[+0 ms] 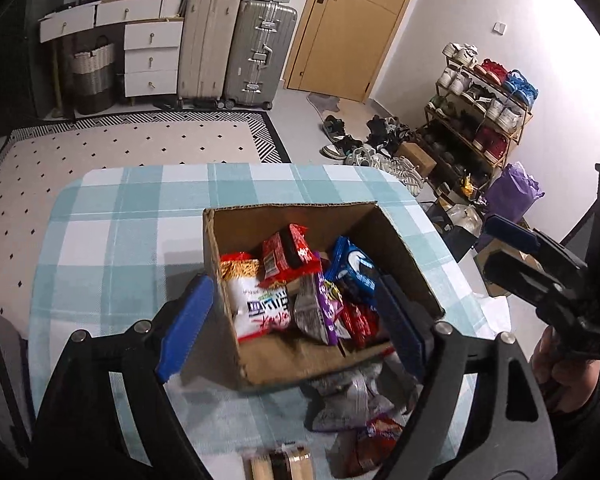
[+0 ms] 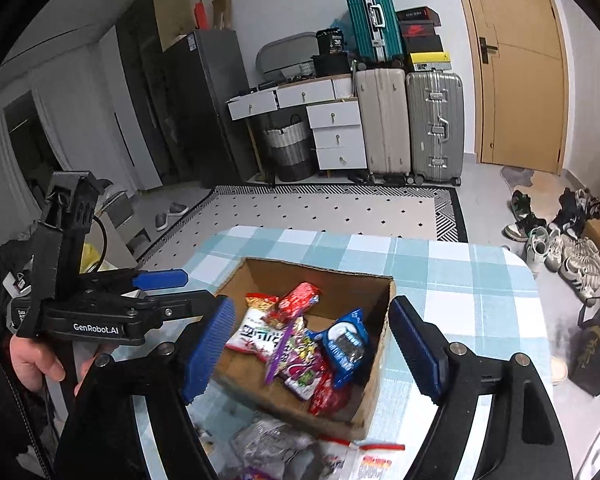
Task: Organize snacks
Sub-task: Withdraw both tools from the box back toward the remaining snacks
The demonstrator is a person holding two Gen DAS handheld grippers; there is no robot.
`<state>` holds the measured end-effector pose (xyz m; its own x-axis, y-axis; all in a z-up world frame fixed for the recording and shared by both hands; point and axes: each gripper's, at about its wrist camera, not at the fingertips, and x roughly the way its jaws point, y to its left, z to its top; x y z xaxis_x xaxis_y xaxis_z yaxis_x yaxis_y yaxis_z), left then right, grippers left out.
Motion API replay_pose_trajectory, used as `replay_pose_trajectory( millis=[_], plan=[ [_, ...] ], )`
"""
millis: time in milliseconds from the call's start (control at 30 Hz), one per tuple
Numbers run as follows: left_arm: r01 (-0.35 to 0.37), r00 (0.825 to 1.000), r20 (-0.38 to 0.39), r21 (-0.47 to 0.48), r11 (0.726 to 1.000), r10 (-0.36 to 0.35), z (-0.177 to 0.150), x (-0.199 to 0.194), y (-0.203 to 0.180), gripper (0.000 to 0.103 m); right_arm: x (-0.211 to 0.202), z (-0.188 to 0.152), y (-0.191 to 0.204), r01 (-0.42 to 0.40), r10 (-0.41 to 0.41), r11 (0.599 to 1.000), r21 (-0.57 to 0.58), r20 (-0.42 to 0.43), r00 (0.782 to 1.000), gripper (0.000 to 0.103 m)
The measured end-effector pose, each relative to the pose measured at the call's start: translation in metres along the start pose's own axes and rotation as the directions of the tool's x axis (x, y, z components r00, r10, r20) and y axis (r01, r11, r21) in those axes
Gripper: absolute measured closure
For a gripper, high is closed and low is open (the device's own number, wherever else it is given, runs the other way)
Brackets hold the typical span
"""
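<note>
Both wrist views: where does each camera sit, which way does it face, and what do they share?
Left wrist: on the left gripper, angled down at the cardboard box; right gripper and hand at right.
Right wrist: on the right gripper, angled down at the box; left gripper at left.
Shared: box, snacks, checked tablecloth, suitcases, door.

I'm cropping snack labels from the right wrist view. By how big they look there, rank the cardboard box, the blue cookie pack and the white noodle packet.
1. cardboard box, clearly largest.
2-3. blue cookie pack and white noodle packet look about alike; other snacks partly cover the packet, so I won't rank them.
</note>
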<state>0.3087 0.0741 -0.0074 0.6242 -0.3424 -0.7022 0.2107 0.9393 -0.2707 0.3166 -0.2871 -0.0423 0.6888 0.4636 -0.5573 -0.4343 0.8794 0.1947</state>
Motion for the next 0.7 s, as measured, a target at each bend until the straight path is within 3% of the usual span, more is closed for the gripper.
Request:
replay_pose_trajectory(
  millis=[700],
  plan=[
    [-0.082, 0.989, 0.130, 0.055, 0.995, 0.074, -0.058, -0.108, -0.036, 0.005, -0.088, -0.038, 0.053, -0.013, 0.016, 0.999, -0.034, 0.071, 0.997, 0.013]
  ],
)
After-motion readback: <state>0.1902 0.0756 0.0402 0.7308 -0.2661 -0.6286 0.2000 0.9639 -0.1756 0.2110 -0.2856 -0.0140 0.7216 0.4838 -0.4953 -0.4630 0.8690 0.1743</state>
